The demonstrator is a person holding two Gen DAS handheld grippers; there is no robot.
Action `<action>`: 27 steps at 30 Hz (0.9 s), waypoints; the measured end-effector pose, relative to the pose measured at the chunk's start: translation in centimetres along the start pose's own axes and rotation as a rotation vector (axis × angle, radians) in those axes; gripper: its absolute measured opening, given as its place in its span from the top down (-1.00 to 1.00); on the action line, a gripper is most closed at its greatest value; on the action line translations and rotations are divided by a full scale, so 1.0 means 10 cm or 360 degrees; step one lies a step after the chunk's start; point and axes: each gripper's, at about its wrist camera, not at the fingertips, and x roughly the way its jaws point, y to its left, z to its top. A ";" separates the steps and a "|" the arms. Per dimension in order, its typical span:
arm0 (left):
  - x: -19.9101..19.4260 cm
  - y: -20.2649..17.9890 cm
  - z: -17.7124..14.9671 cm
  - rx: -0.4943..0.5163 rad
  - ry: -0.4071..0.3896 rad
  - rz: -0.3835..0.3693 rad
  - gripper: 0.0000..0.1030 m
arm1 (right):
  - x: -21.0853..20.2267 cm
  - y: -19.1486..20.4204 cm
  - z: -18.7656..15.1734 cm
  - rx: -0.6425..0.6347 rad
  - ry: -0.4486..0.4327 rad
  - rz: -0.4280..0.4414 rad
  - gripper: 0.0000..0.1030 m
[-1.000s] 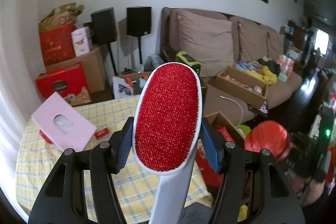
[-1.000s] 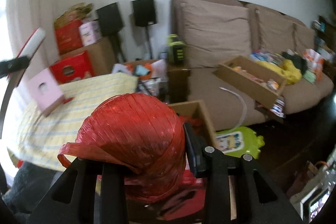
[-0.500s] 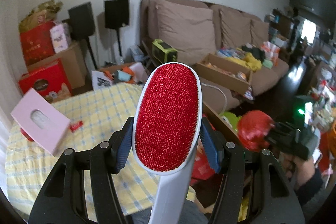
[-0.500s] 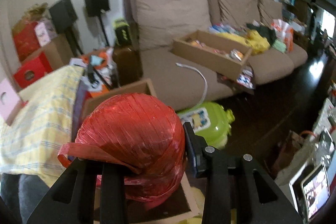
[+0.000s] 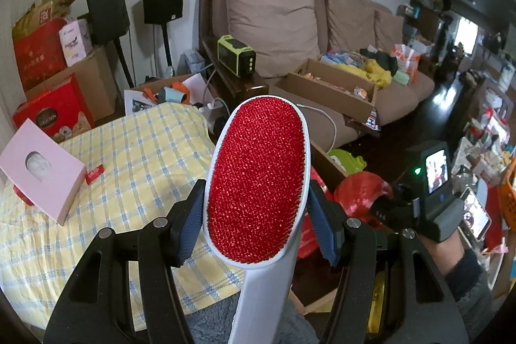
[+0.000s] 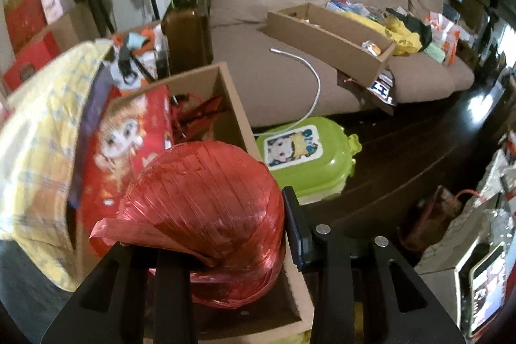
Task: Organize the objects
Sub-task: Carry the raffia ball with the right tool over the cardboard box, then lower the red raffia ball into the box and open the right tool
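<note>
My left gripper [image 5: 258, 224] is shut on a lint brush [image 5: 258, 170] with a red bristle pad and a white handle, its blue pads pressing the brush's two sides. It hangs over the near edge of a table with a yellow checked cloth [image 5: 129, 166]. My right gripper [image 6: 209, 234] is shut on a ball of red ribbon [image 6: 206, 208]. That ball also shows at the right of the left wrist view [image 5: 358, 192]. The ball hangs just above an open cardboard box [image 6: 238, 118] on the floor beside the table. The ball hides the right gripper's left finger.
The box holds a red bag with a cartoon figure [image 6: 125, 134]. A green plastic case [image 6: 306, 153] lies on the dark floor to its right. A pink tissue box [image 5: 42, 170] and a small red packet [image 5: 95, 173] sit on the table. A brown sofa [image 5: 290, 21] carries a cardboard tray [image 6: 329, 34].
The right gripper has come down with the red ball and tipped downward, so the open box now fills the space under it. The left gripper sank a little with the brush.
</note>
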 end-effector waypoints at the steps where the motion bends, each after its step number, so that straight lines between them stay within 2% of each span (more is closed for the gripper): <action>1: 0.01 0.01 -0.01 -0.0004 0.0003 0.0000 -0.12 | 0.04 0.01 -0.01 -0.0020 0.0021 -0.0021 0.31; 7: 0.06 0.09 -0.05 -0.0033 0.0027 -0.0003 -0.12 | 0.09 -0.02 -0.04 -0.0028 0.0027 -0.0007 0.31; 10: 0.05 0.10 -0.06 -0.0040 0.0028 -0.0006 -0.12 | 0.07 -0.09 -0.04 0.0030 0.0010 0.0062 0.30; 14: 0.06 0.12 -0.07 -0.0045 0.0034 -0.0005 -0.12 | 0.03 -0.24 -0.01 0.0189 -0.0028 0.0283 0.30; 19: 0.07 0.11 -0.08 -0.0045 0.0045 -0.0008 -0.12 | 0.03 -0.17 0.01 0.0225 -0.0015 0.0563 0.31; 20: 0.06 0.11 -0.08 -0.0044 0.0045 -0.0009 -0.12 | 0.05 -0.13 0.01 0.0213 -0.0005 0.0562 0.31; 23: 0.05 0.11 -0.07 -0.0042 0.0042 -0.0008 -0.12 | 0.02 -0.08 0.04 0.0166 -0.0022 0.0436 0.31; 27: 0.05 0.10 -0.07 -0.0044 0.0041 -0.0007 -0.12 | 0.10 -0.17 0.00 0.0148 0.0002 0.0194 0.38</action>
